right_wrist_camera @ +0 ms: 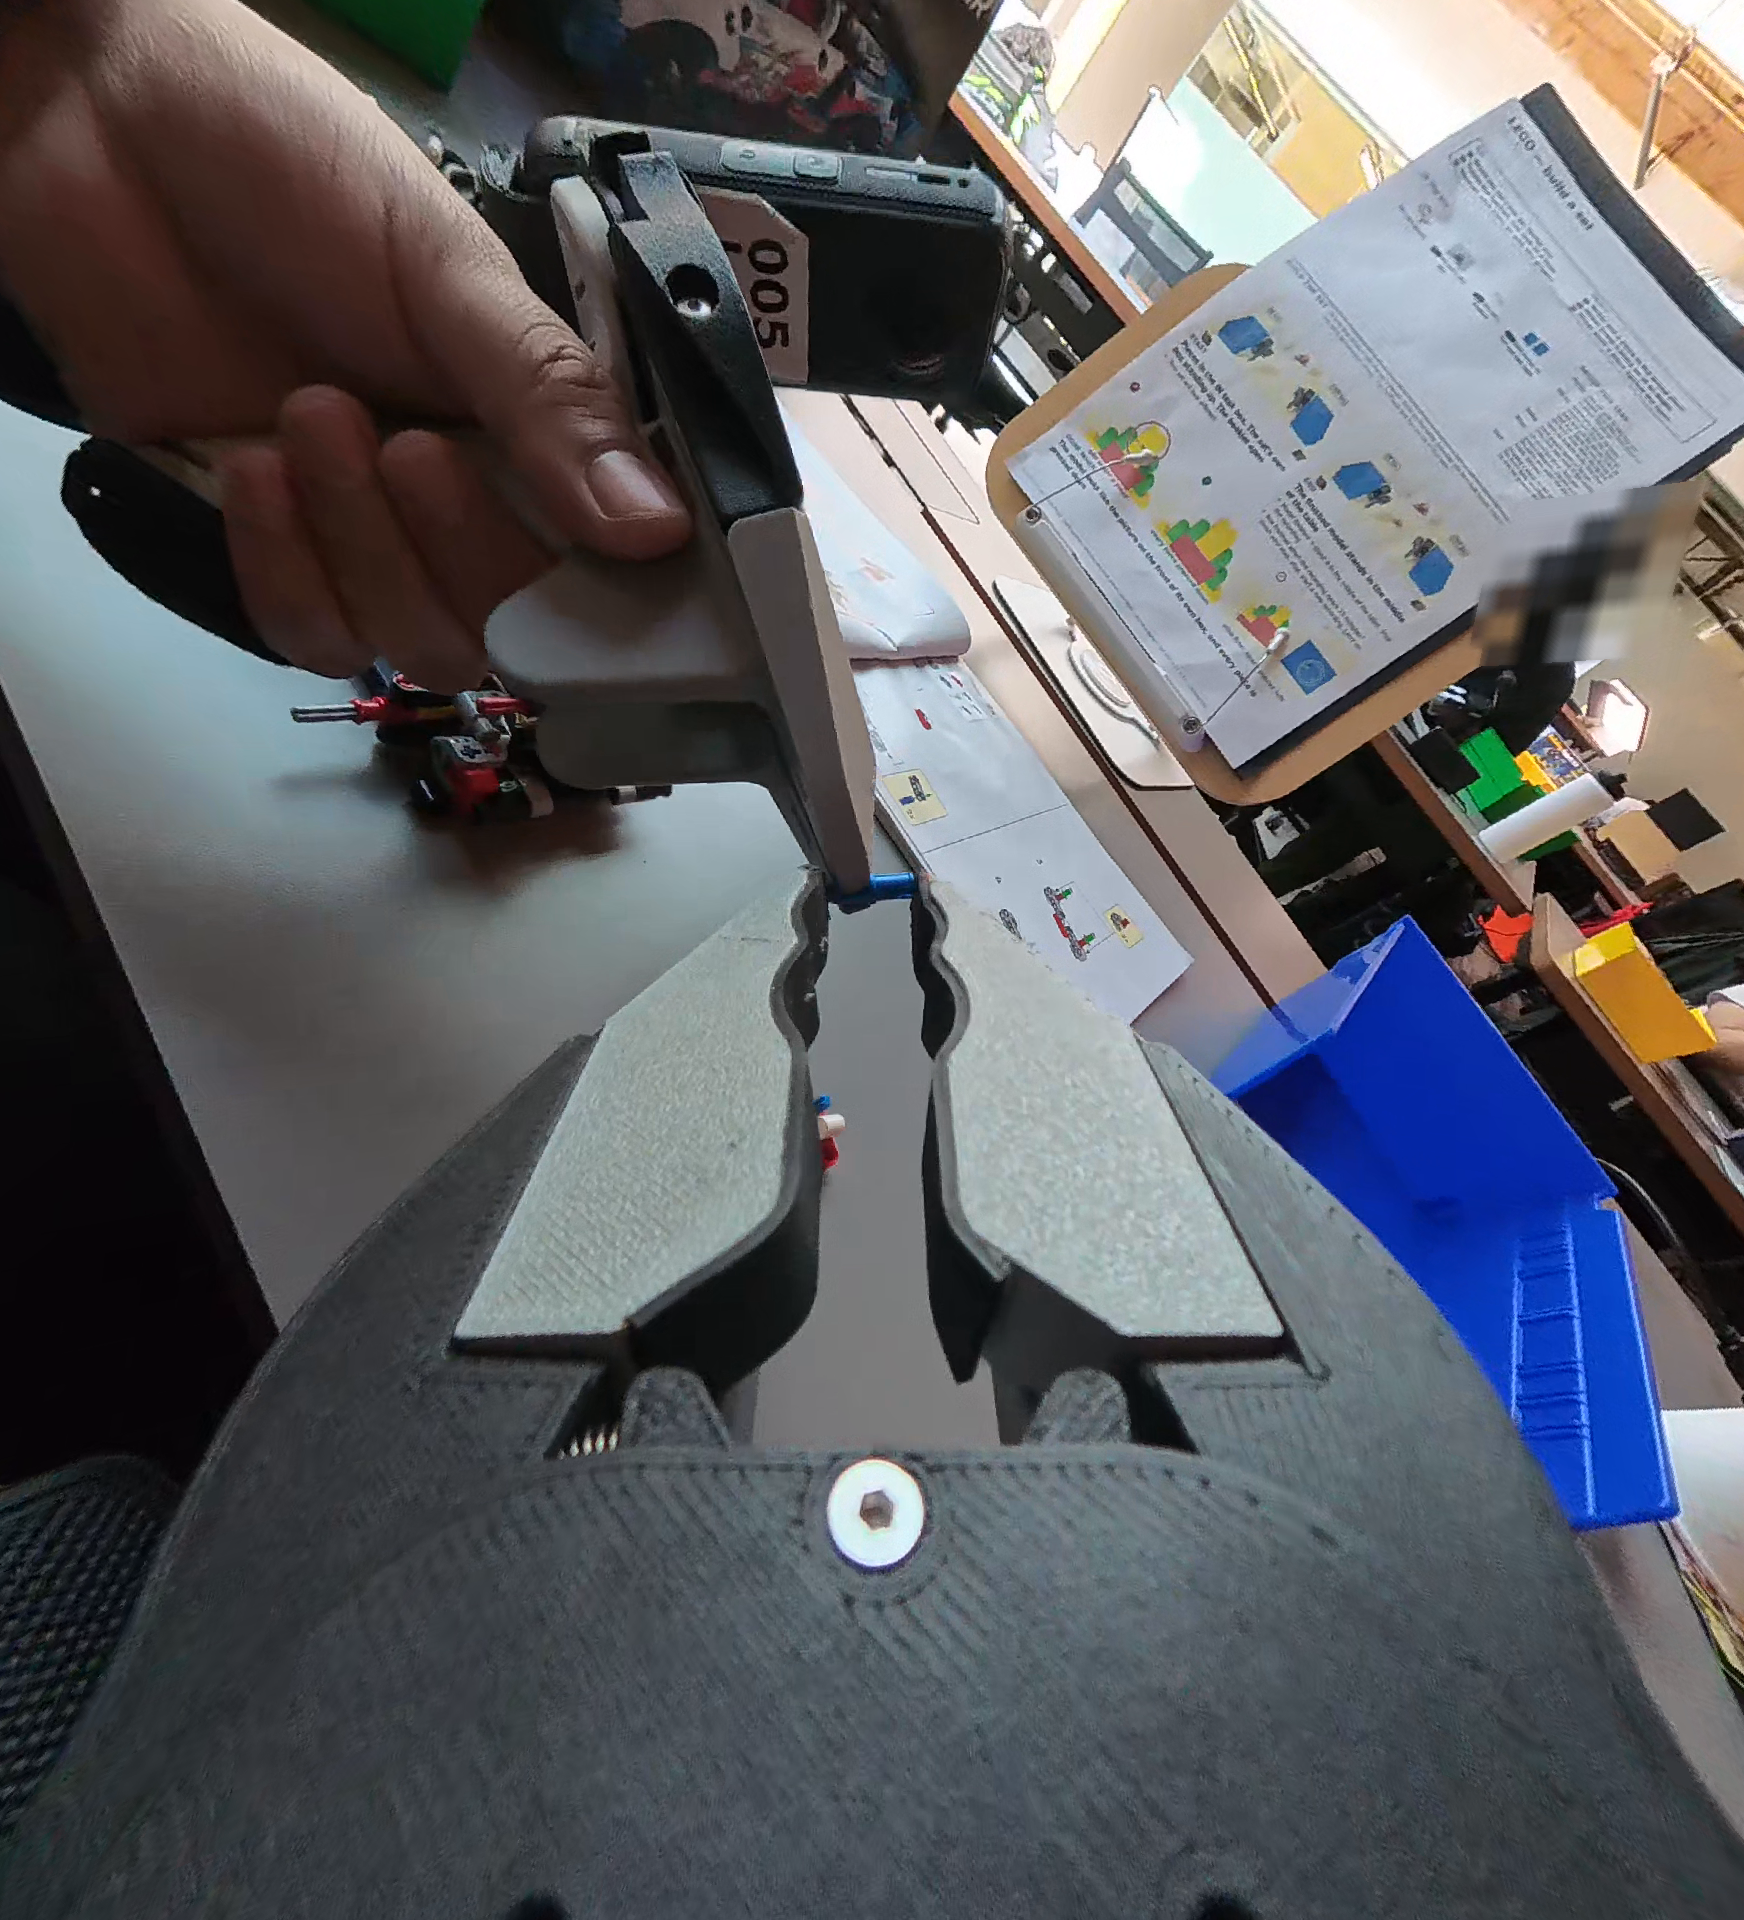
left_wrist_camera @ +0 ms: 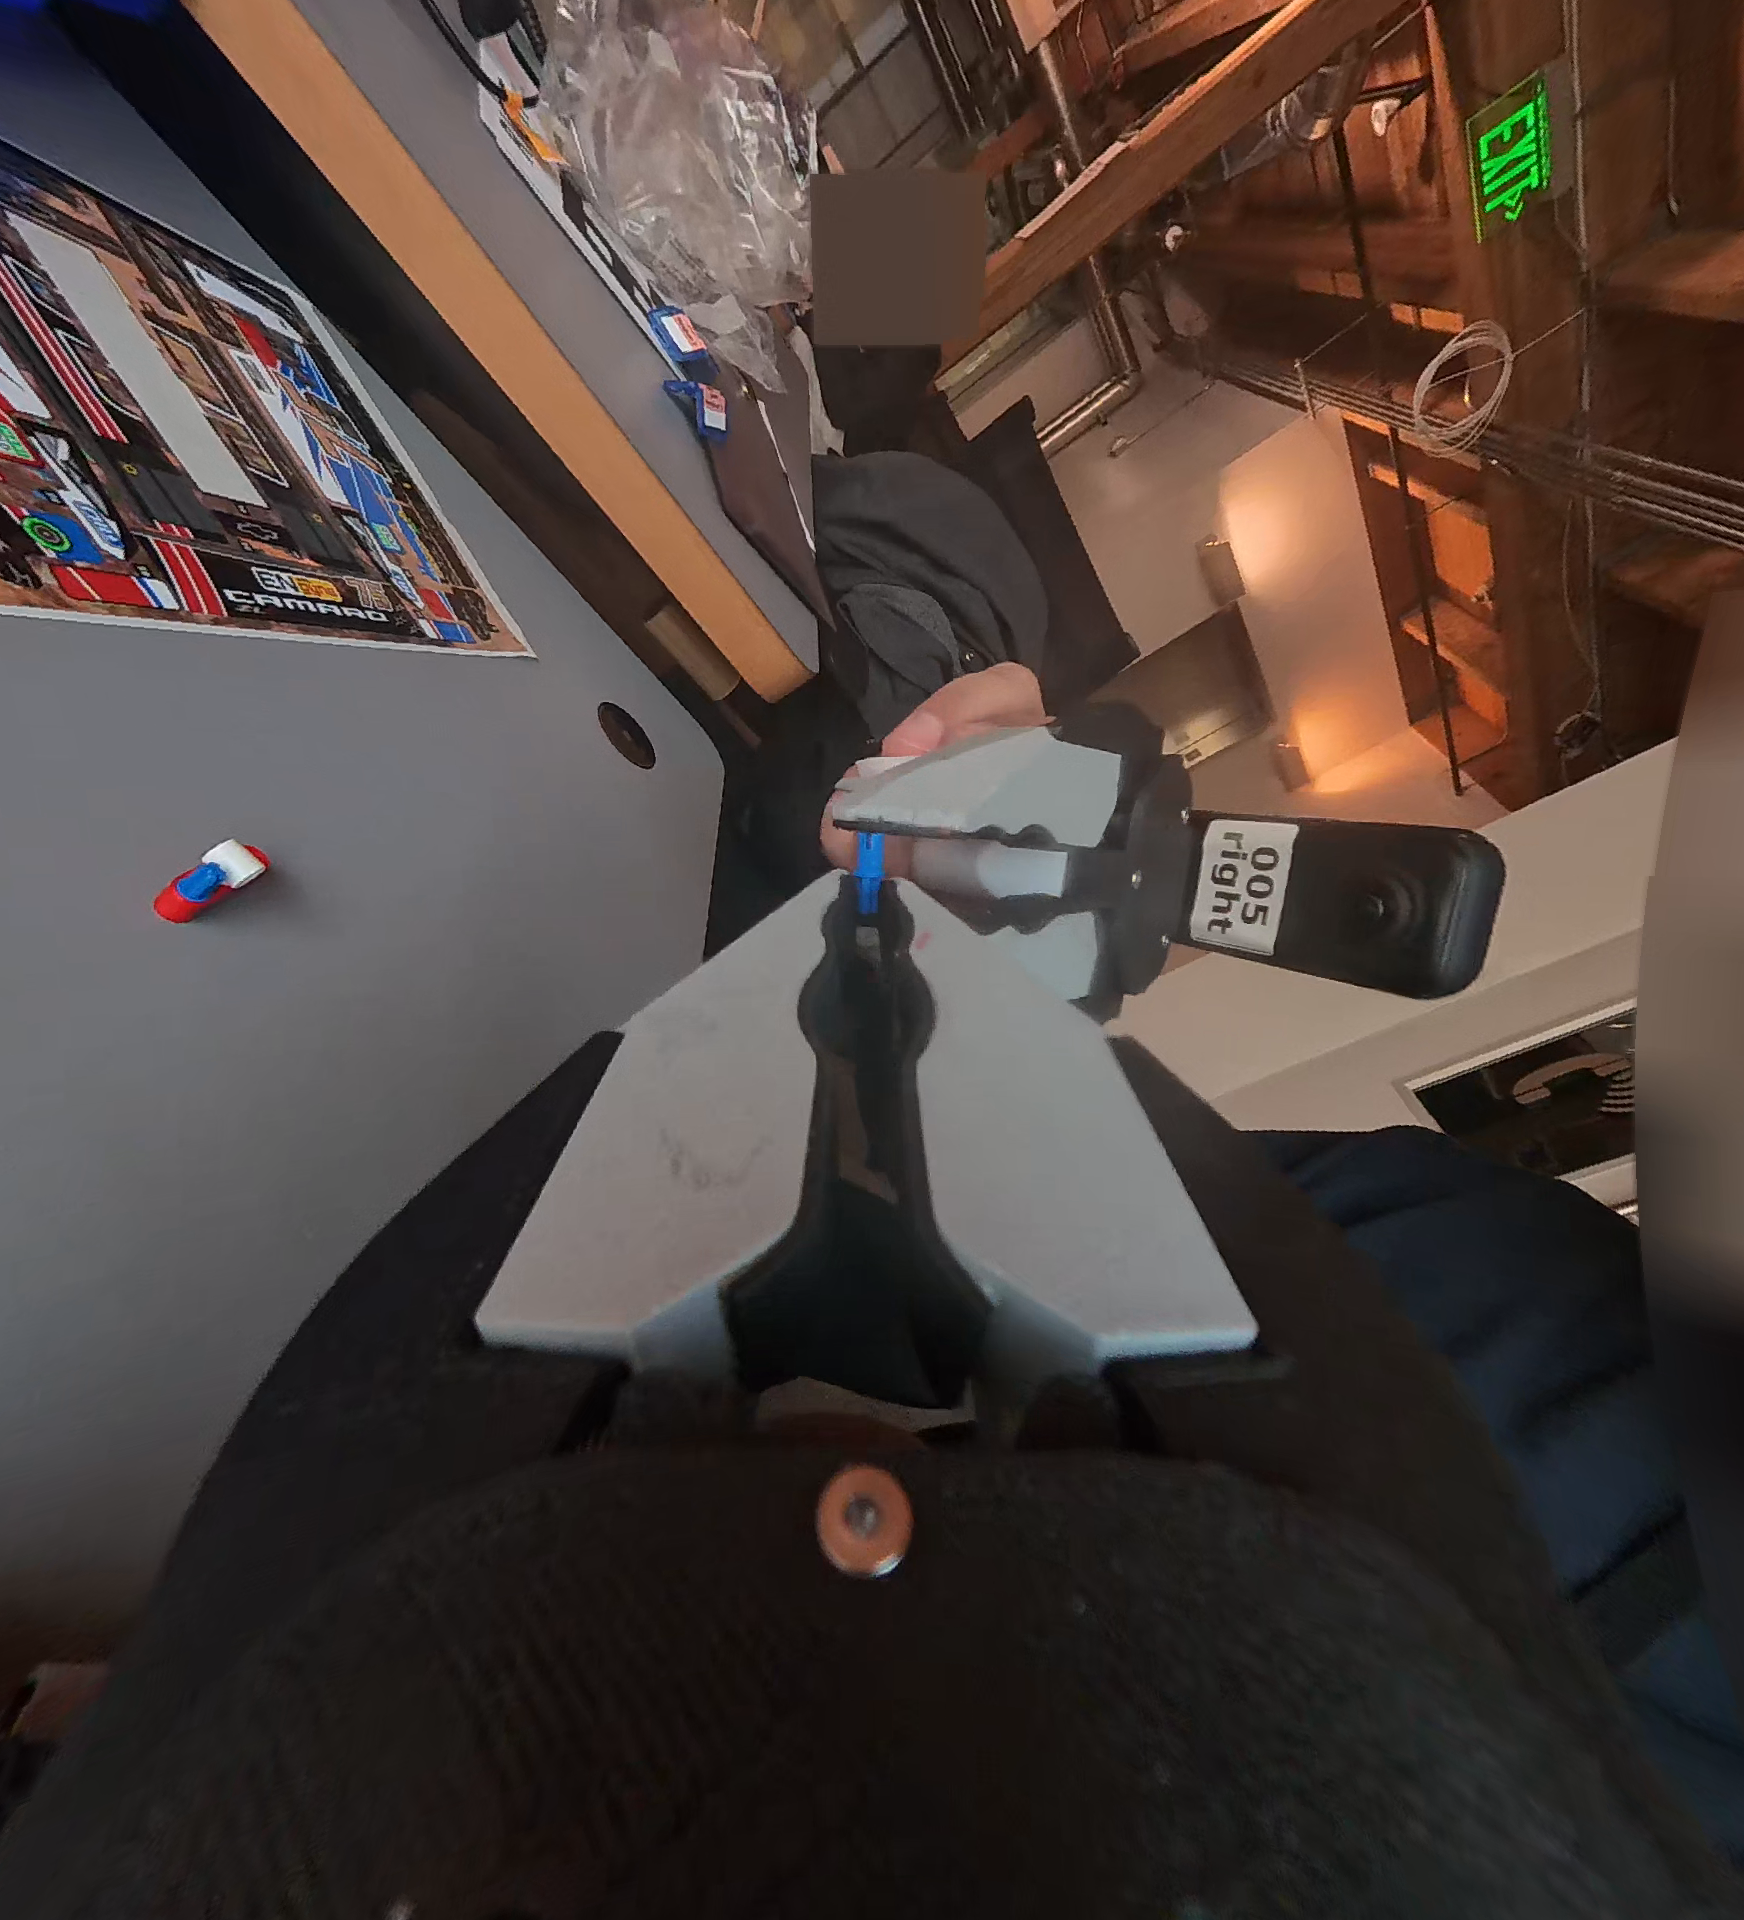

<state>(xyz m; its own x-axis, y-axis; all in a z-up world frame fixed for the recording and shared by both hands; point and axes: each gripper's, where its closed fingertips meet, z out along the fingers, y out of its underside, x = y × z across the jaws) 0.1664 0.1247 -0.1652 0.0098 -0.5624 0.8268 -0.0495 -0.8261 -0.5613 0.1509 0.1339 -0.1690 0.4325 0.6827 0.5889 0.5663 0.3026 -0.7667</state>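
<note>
Left wrist view: left tongs (left_wrist_camera: pixel 863 914) clenched on a small blue pin (left_wrist_camera: pixel 868 868), gripped by its near end and held clear of the grey bench (left_wrist_camera: pixel 328 1039), past the bench edge. Far end of the pin reaching up to the dark pad of the right tongs (left_wrist_camera: pixel 889 842), brought in crosswise from the right and carried by a hand (left_wrist_camera: pixel 961 707). On the bench, well apart to the left, a small red, blue and white piece (left_wrist_camera: pixel 211 881); farther off, a colourful printed sheet (left_wrist_camera: pixel 172 416) lying flat. Right wrist view: right tongs (right_wrist_camera: pixel 870 909) released, fingers apart, with the blue pin (right_wrist_camera: pixel 883 888) lying across the gap at the fingertips. One end of the pin pinched in the tip of the left tongs (right_wrist_camera: pixel 837 868), come down from above in a hand (right_wrist_camera: pixel 307 312); other end meeting the right-hand fingertip, though pressure there cannot be told. Beyond the left tongs, on the bench (right_wrist_camera: pixel 224 987), a small cluster of red, black and grey parts (right_wrist_camera: pixel 463 748); just behind the fingertips, an open instruction booklet (right_wrist_camera: pixel 1034 831). To the right, a blue bin (right_wrist_camera: pixel 1470 1195); above it, a stand-mounted clipboard with a printed page (right_wrist_camera: pixel 1367 416).
</note>
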